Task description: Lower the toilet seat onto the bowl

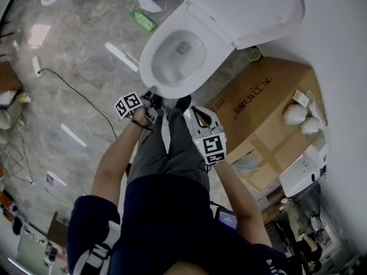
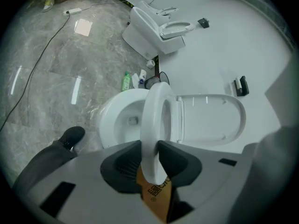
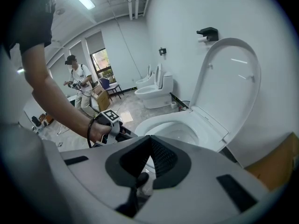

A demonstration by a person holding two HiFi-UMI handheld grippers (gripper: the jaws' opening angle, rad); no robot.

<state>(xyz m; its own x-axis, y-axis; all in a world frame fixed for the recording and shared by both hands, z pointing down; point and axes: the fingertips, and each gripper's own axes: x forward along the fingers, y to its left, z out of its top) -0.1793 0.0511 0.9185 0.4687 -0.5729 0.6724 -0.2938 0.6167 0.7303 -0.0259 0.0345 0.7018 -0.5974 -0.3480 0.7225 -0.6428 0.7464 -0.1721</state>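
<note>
The toilet seat stands partway down, between the raised lid and the bowl; how close it is to the bowl I cannot tell. It is a rigid, glossy plastic ring, hinged at the back. It is probably light enough for one gripper but slick, and it is likely to drop and bang if let go early. The front rim, farthest from the hinge, gives the most control. That is where the left gripper has it, one pad pressed against each face of the rim. The right gripper hangs beside the bowl, clenched on nothing.

There is one seat, one lid and one bowl on this toilet, and two grippers. A second toilet stands farther along the wall. One green bottle lies on the floor behind the bowl, and one large cardboard box sits beside it. A second person stands across the room.
</note>
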